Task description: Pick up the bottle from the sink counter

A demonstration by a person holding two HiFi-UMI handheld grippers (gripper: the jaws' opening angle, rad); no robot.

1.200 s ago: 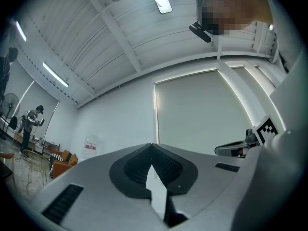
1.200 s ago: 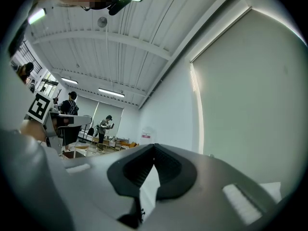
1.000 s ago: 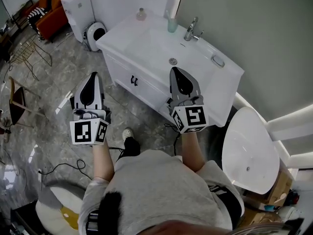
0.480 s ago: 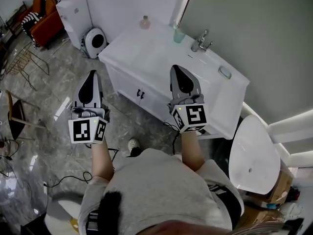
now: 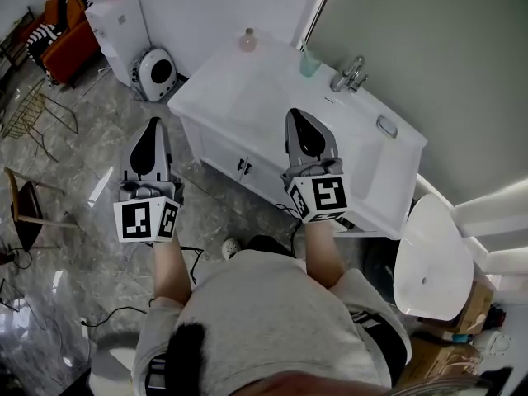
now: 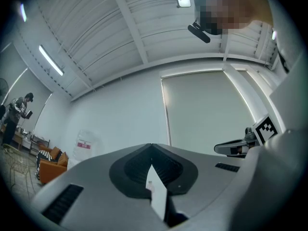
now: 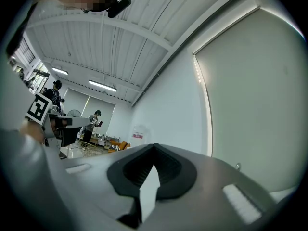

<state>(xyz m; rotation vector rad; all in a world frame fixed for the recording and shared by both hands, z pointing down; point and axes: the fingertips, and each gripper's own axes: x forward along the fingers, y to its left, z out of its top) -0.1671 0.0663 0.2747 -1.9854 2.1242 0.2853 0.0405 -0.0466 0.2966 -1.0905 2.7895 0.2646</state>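
A small pinkish bottle (image 5: 247, 40) stands at the far left corner of the white sink counter (image 5: 247, 89). My left gripper (image 5: 154, 125) hangs over the floor in front of the counter's left end, short of it, with its jaws together and nothing in them. My right gripper (image 5: 297, 115) is over the counter's front edge near the basin, shut and empty. The bottle lies well beyond both tips. In the left gripper view the jaws (image 6: 151, 146) meet, and in the right gripper view the jaws (image 7: 154, 146) also meet, both pointing slightly up at wall and ceiling.
A green cup (image 5: 310, 61), a faucet (image 5: 351, 74) and a soap dish (image 5: 386, 126) sit along the counter's back. A toilet (image 5: 429, 258) stands at the right. A round white device (image 5: 155, 68), a white appliance (image 5: 115, 23), an orange sofa (image 5: 45, 27) and chairs are at the left.
In the head view the counter, bottle and toilet have slid right and slightly down, while both grippers keep the same pose and stay shut. The person's foot has shifted.
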